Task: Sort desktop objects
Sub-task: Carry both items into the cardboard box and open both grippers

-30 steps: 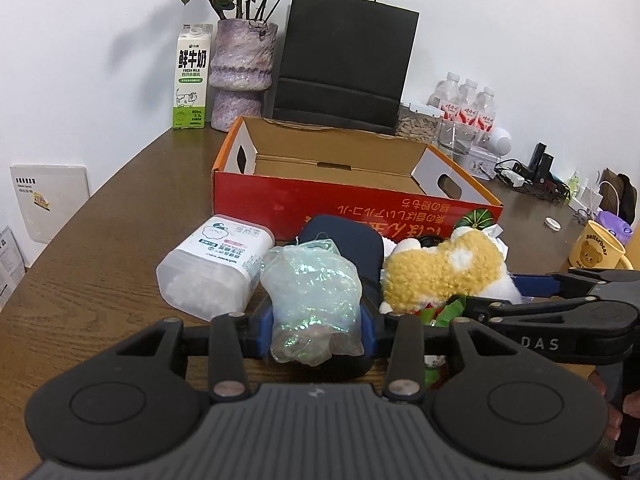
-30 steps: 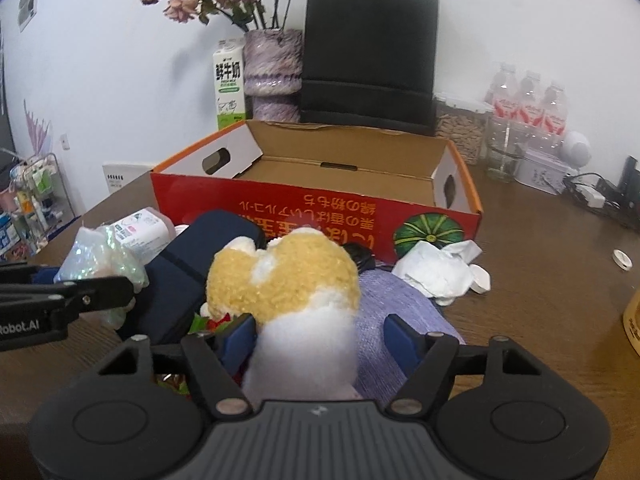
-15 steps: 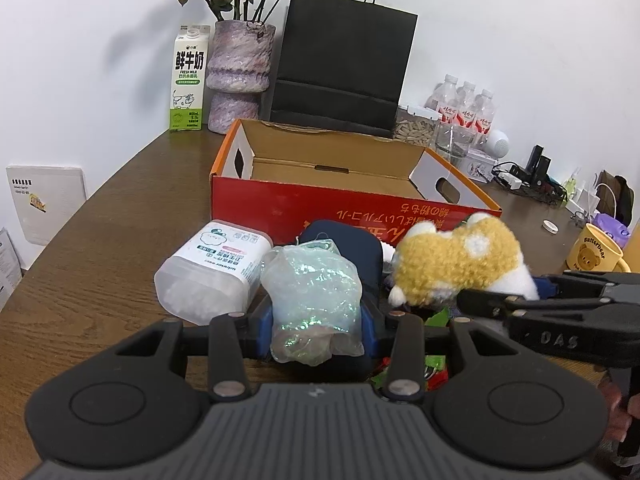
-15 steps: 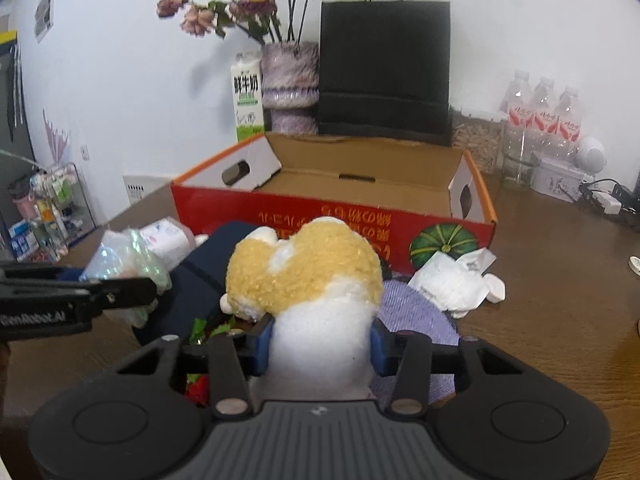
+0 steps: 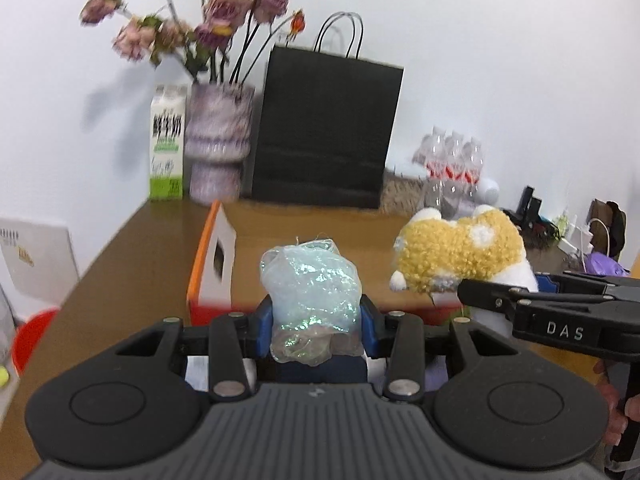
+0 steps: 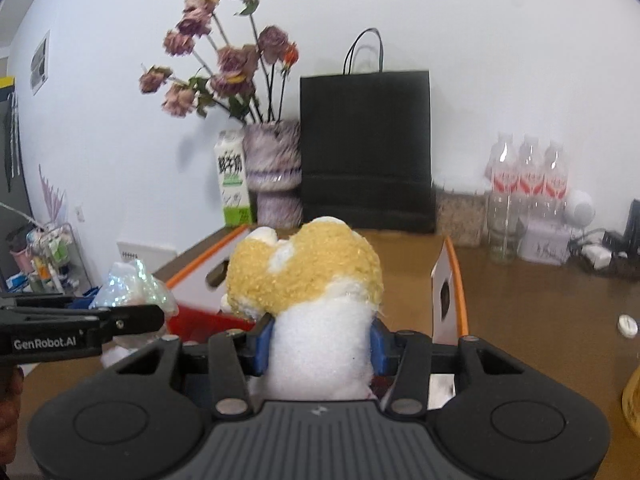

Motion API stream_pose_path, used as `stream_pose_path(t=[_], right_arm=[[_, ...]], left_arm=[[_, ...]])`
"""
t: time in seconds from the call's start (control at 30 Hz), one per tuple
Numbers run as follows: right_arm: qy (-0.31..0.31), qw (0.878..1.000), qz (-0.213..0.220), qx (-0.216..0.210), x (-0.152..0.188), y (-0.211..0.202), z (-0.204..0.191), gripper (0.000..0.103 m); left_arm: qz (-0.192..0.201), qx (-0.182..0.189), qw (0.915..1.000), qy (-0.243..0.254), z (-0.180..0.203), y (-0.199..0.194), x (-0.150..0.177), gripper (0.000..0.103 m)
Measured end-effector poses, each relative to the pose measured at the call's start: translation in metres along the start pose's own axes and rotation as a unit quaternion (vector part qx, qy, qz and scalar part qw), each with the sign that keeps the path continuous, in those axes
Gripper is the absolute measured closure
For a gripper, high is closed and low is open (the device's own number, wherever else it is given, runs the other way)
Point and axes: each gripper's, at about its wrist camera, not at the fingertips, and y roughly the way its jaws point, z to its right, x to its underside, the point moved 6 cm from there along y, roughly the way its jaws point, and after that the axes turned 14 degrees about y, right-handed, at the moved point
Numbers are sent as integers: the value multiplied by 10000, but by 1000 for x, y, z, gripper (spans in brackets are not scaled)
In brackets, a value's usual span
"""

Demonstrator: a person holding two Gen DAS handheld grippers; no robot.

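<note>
Brown wooden desk [image 5: 132, 264]: your left gripper [image 5: 316, 320] clamps the crumpled iridescent plastic bag [image 5: 310, 284], right gripper [image 6: 320, 340] clamps the yellow-and-white plush toy [image 6: 308, 280]; both above the orange cardboard box [image 5: 212, 256], neither dropped yet.

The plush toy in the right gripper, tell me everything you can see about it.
The plush toy is soft and curly-piled, golden yellow on top with white patches and a smooth white lower body. The right gripper is shut on that white part, blue pads pressing both sides, holding it in the air above the near edge of the cardboard box. Its face is not visible. It touches nothing else; the left gripper's iridescent bag hangs apart, alongside.
</note>
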Motion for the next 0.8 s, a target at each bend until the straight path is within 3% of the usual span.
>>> stream_pose_path(t=[0.33, 0.5, 0.8], right_arm=[[114, 9979, -346, 535, -57, 90, 27, 58], [370, 9922, -868, 810, -66, 144, 47, 58], [513, 9811, -1514, 1092, -57, 204, 58, 58]], left_arm=[[-196, -220, 9994, 171, -20, 78, -55, 61], [-603, -448, 9967, 320, -29, 126, -58, 61], [-1340, -473, 9887, 479, -36, 194, -49, 61]])
